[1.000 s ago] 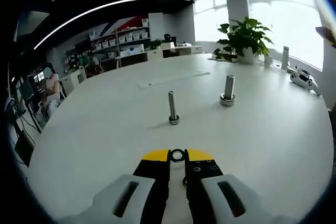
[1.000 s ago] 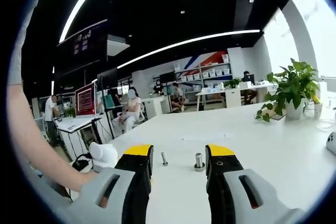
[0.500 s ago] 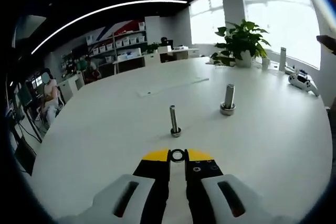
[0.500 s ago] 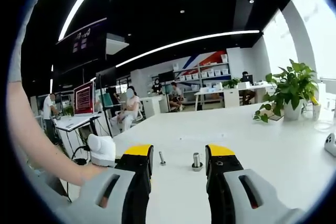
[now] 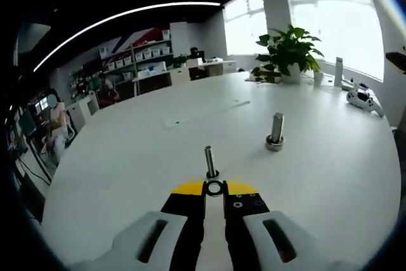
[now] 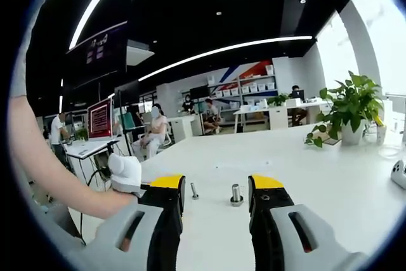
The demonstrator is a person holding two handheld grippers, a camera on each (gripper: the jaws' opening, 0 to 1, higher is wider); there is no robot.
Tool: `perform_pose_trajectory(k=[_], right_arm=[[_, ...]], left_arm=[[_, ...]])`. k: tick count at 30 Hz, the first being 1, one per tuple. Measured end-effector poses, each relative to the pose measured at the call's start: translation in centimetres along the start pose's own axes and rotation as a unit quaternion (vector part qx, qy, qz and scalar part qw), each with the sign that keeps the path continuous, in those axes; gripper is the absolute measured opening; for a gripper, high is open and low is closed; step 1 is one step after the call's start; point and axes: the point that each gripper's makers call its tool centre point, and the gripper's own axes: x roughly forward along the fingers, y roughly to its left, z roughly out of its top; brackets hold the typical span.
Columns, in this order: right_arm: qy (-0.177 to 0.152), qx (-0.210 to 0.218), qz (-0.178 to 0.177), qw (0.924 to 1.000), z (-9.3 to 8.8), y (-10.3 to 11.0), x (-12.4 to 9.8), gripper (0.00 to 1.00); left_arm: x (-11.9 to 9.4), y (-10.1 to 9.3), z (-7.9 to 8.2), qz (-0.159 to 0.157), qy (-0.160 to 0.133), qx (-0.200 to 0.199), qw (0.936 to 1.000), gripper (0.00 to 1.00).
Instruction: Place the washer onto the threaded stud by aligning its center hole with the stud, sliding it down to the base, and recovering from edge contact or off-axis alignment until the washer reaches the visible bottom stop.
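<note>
Steel washer point(image 5: 214, 188) pinched flat between yellow tips of left gripper point(image 5: 214, 190), jaws clenched on it, hole facing up. Thin threaded stud point(image 5: 209, 162) stands upright on white desk point(image 5: 127, 150) just beyond washer, apart from it. Thicker stud point(image 5: 276, 131) farther right. Right gripper point(image 6: 216, 188) released, jaws wide apart, nothing between them; both studs on desk beyond its gap.

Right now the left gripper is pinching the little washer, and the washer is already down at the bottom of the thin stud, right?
Not quite. The left gripper is pinching the washer, but the washer is not on the thin stud yet. The left gripper view shows it held at the jaw tips, just in front of the stud, whose shaft is bare.
</note>
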Motion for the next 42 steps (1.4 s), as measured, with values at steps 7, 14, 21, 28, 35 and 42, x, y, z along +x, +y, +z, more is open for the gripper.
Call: perform_pose_trajectory(k=[7, 14, 21, 28, 35, 42], right_arm=[[-0.001, 0.001, -0.002, 1.0, 0.1, -0.1, 0.0, 0.42], [-0.001, 0.002, -0.002, 1.0, 0.1, -0.1, 0.0, 0.42], [0.0, 0.001, -0.004, 1.0, 0.1, -0.2, 0.0, 0.42], [-0.002, 0.004, -0.006, 1.0, 0.1, -0.4, 0.0, 0.42], [0.0, 0.003, -0.006, 1.0, 0.0, -0.3, 0.0, 0.42], [-0.001, 0.003, -0.006, 1.0, 0.1, -0.4, 0.0, 0.42]], left_arm=[[1.1, 0.3, 1.8, -0.005, -0.008, 0.01, 0.9999, 0.08], [1.9, 0.6, 2.7, -0.006, -0.007, 0.014, 0.9998, 0.08], [2.9, 0.8, 2.9, -0.011, 0.005, 0.021, 0.9997, 0.08], [3.6, 0.8, 2.7, -0.015, 0.019, 0.025, 0.9994, 0.08], [4.1, 0.5, 2.9, -0.022, 0.027, 0.031, 0.9989, 0.08], [4.3, 0.5, 2.3, -0.023, 0.04, 0.039, 0.9982, 0.08]])
